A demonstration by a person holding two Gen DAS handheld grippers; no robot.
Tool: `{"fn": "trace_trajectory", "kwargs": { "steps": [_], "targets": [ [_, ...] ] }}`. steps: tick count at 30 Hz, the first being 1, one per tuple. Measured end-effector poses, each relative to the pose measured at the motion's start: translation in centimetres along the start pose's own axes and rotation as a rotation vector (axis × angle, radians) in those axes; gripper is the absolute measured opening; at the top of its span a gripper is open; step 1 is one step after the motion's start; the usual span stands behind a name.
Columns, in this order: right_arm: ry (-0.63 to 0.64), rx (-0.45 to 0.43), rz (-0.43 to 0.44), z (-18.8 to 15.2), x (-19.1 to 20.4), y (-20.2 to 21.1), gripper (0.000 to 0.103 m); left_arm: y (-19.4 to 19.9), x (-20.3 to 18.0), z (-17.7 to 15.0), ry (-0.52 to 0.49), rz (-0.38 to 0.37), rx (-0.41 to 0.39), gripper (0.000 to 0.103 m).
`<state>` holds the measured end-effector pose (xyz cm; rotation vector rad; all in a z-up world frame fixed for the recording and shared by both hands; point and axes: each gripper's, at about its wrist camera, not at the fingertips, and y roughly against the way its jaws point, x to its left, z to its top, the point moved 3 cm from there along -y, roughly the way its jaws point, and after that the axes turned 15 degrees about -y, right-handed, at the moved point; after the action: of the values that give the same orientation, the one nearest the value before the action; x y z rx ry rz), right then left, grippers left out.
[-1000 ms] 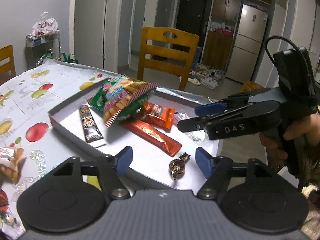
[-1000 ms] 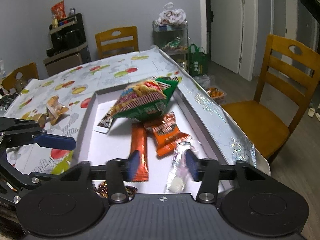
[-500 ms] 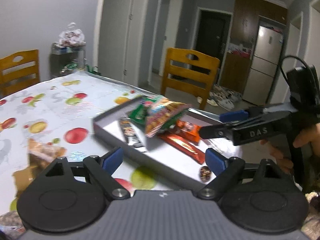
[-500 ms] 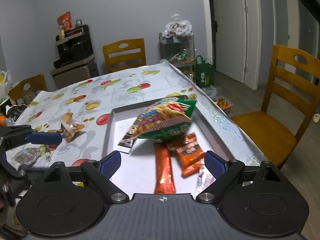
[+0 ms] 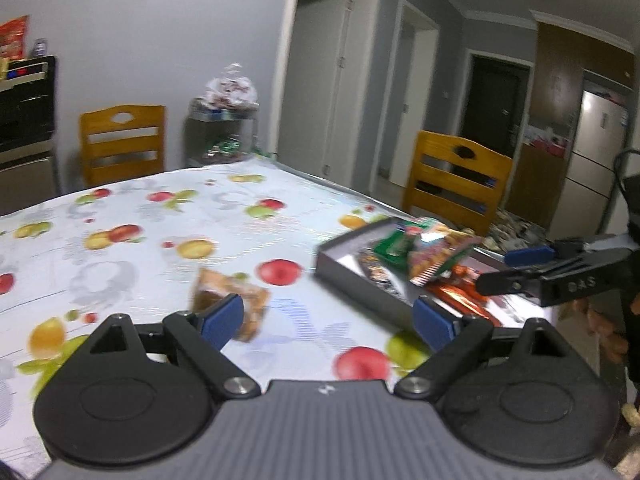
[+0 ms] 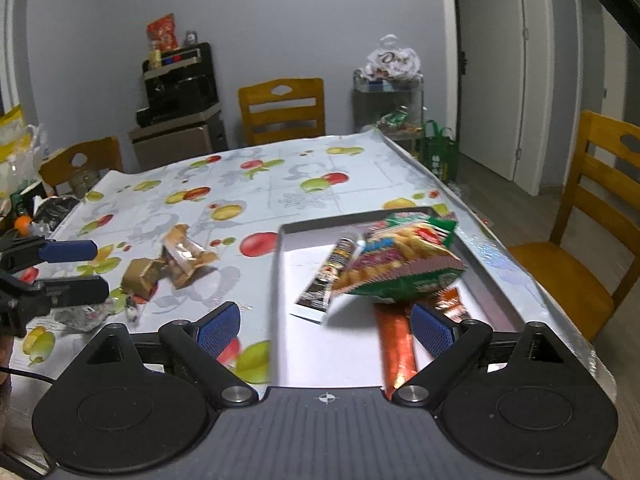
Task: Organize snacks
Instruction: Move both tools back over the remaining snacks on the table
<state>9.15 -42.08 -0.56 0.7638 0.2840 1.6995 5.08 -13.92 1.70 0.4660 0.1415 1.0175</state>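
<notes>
Both grippers, left (image 5: 328, 320) and right (image 6: 326, 326), gape empty. Next, probably, comes the pastry (image 5: 232, 300) lying loose beside the tray's (image 5: 352, 284) left wall.

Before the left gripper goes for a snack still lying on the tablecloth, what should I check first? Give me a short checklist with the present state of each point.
1. Left gripper holds nothing: ok, its jaws are opening and only tablecloth shows between them.
2. Right gripper holds nothing: ok, wide apart, no snack between the fingers.
3. Loose snacks remain outside the tray: ok, a clear pastry packet and a gold wrapped piece lie on the tablecloth.
4. Tray has free room: ok, its near left floor is bare.
5. Green chips bag rests stably: cannot tell, it leans on other packets.
6. Sharp view of the target: not ok, the left wrist view is blurred.
</notes>
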Motion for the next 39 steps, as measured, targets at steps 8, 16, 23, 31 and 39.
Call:
{"fn": "trace_trajectory", "kwargs": {
  "steps": [8, 16, 23, 31, 39],
  "targets": [
    [0.026, 0.006, 0.065, -0.1, 3.2, -0.8, 0.093, 2.4, 3.6, -1.8, 0.054, 0.088, -0.001, 0.092],
    [0.052, 0.035, 0.146, -0.5, 6.2, -2.0, 0.094, 4.2, 5.9, -5.4, 0.103, 0.196, 0.078, 0.092],
    [0.079, 0.051, 0.218, -0.6, 9.0, -2.8, 0.094, 5.2, 8.3, -5.8, 0.114, 0.277, 0.077, 0.092],
    [0.128, 0.041, 0.282, -0.9, 12.8, -4.0, 0.095, 4.0, 10.0, -4.8, 0.064, 0.349, 0.025, 0.098],
    [0.132, 0.112, 0.26, -2.4, 14.0, -6.0, 0.095, 2.7, 12.6, -8.2, 0.157, 0.314, 0.066, 0.098]
  ]
}}
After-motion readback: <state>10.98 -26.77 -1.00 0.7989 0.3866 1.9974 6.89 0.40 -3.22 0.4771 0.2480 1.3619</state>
